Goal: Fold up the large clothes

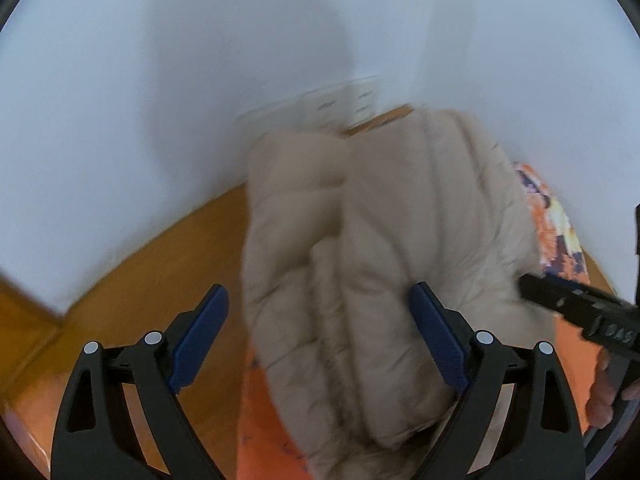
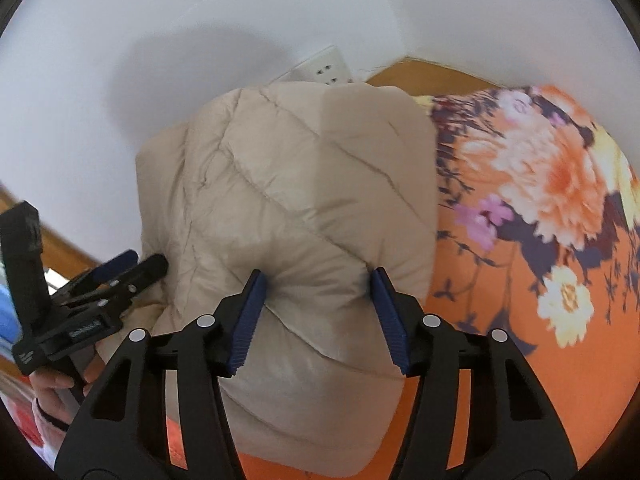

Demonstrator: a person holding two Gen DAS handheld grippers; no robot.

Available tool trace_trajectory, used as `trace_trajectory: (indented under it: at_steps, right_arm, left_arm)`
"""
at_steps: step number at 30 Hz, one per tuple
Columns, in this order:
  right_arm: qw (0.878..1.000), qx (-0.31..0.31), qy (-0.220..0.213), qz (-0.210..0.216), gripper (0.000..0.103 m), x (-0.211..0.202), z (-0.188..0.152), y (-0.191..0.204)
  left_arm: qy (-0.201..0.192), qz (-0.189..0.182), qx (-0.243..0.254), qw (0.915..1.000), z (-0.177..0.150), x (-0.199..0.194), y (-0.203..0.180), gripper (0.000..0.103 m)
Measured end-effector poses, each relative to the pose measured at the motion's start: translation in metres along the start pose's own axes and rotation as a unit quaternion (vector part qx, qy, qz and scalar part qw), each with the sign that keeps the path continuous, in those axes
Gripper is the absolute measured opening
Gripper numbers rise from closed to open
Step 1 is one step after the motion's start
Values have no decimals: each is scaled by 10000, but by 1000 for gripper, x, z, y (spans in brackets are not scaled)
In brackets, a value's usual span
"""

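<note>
Beige quilted puffer jacket (image 2: 288, 208), already gathered into a compact, thick bundle, lying on the orange floral bedspread (image 2: 552, 216) against the white wall (image 2: 120, 40), with a wall socket (image 2: 328, 68) at 12 o'clock of the bundle. Right gripper (image 2: 316, 312): jaws part-closed, both blue pads pressing into a puffed fold at the bundle's 6 o'clock edge, so it is clamped on the jacket. Left gripper (image 1: 320, 328): jaws wide apart, the right-hand pad against the fabric and the other over the wooden bed frame (image 1: 140, 280), gripping nothing; from the right wrist it appears at 9 o'clock of the bundle. Judged progress: the main folds appear done; what is left is likely final tucking, squaring or repositioning.
</note>
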State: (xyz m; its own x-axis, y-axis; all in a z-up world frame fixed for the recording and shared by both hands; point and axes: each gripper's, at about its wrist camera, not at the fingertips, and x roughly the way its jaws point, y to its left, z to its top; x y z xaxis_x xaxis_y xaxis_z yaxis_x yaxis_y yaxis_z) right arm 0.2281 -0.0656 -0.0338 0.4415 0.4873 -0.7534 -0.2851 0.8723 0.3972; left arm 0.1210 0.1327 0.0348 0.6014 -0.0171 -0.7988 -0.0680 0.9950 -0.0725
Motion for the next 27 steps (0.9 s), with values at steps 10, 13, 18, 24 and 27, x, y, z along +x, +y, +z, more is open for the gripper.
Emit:
trace_trajectory:
  at_steps: [10,13,18,24,27]
  right_arm:
    - [9957,-899,224,-19,59,25,-7,50]
    - [9947,-990,285,18,60,34,-9,55]
    - [9954,-852,307,320,63,25,-4,42]
    - [9983,1,222,546,78,0,-2,-13]
    - [9932,615,579,798,79,14,-8,-45]
  left_arm:
    - [232,-284,-1075,9935,-22,8,44,89]
    - [272,-638,-1298,9891,-26,9,45,88]
    - [461,-682,-1515,9850,-36,14,51,89]
    - [563,-454,-1508,9859,-40,13,55,89]
    - [628,-443,-1569,9846,-38,14,55,89]
